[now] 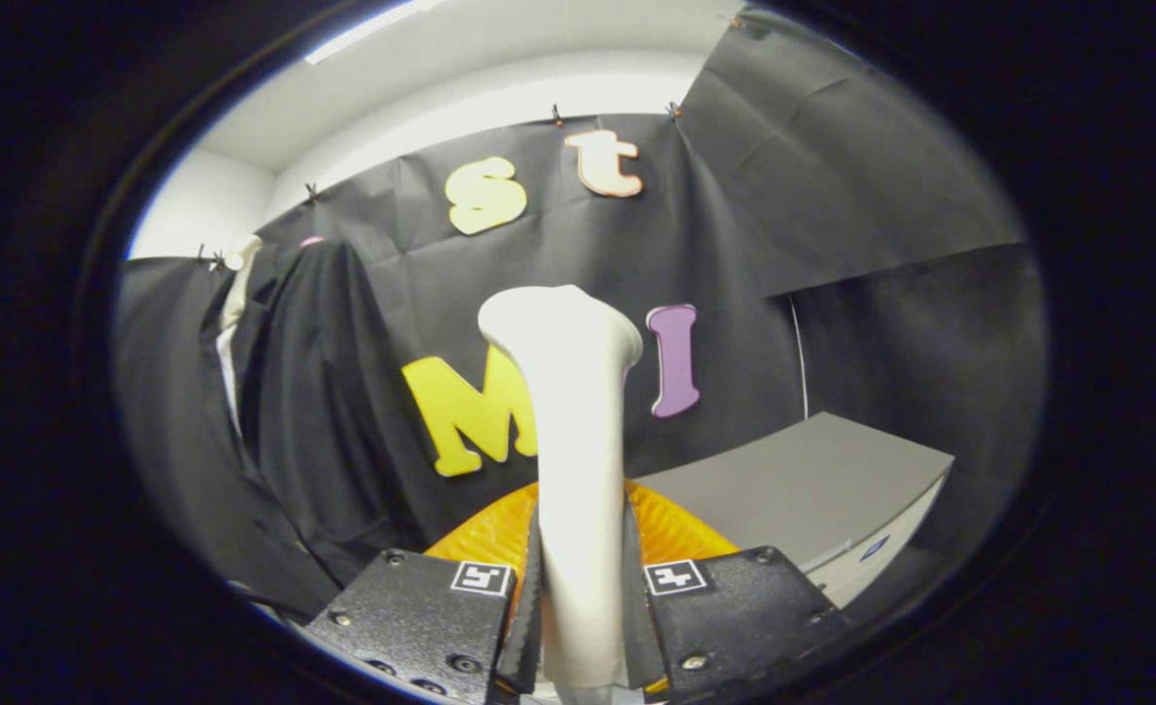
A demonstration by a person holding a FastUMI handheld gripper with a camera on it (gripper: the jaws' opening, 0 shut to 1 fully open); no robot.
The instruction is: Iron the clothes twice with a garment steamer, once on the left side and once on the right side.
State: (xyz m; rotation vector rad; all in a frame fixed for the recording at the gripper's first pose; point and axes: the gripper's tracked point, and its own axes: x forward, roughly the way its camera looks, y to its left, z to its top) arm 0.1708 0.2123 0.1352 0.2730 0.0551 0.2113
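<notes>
Gripper (578, 627) squeezes the tall white plastic steamer (570, 411) w/ both fingers. Black cloth jacket (313, 411) hangs left of steamer, grey box (812, 480) right.

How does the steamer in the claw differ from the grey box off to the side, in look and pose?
The steamer is white, slim and rounded, upright, gripped between both fingers of the claw. The grey box is broad, flat-topped and angular, resting low beyond the fingers, untouched. The steamer's head flares at the top; the box has straight edges. Both are plain and pale against the dark cloth.
</notes>
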